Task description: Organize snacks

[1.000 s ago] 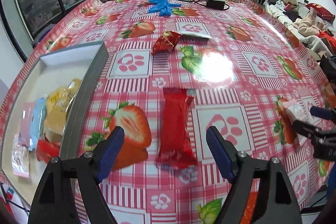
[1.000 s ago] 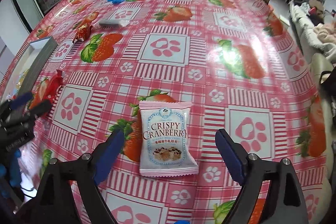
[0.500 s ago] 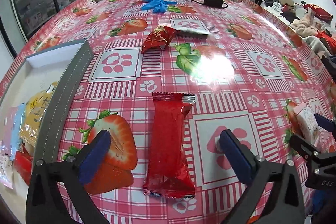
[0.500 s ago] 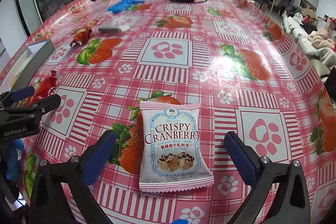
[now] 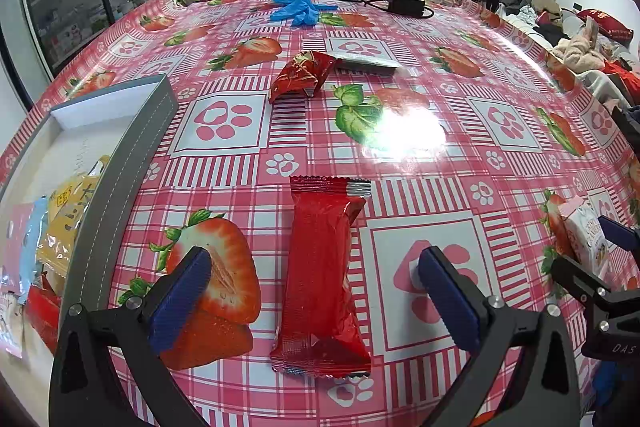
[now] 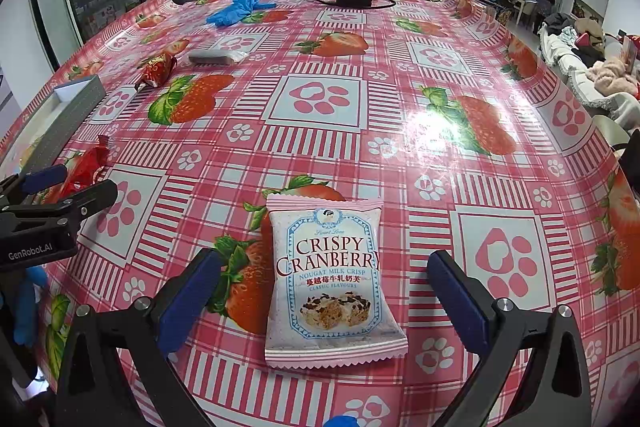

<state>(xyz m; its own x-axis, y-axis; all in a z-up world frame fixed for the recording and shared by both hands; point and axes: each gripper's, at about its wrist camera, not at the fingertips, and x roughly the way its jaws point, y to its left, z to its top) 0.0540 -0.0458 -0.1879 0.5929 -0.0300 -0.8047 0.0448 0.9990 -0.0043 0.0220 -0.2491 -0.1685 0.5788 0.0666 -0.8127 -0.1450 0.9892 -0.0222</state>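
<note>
A long red snack bar (image 5: 322, 275) lies on the strawberry tablecloth between the open fingers of my left gripper (image 5: 316, 301). A white and pink Crispy Cranberry packet (image 6: 326, 281) lies flat between the open fingers of my right gripper (image 6: 326, 301). Neither gripper touches its snack. A grey tray (image 5: 120, 163) at the left holds several snack packets (image 5: 60, 223). A crumpled red wrapper snack (image 5: 302, 75) and a flat silver packet (image 5: 366, 61) lie farther back. The red bar also shows in the right wrist view (image 6: 86, 165), beside the left gripper (image 6: 60, 189).
Blue gloves (image 5: 296, 7) and a black power adapter with cable (image 5: 404, 3) lie at the table's far end. The right gripper (image 5: 592, 259) and cranberry packet (image 5: 588, 239) sit at the right edge of the left wrist view. A sofa with clothes stands right of the table.
Both grippers have come lower and closer to their snacks, which now look larger between the fingers. Both stay open. The snacks have not moved.
</note>
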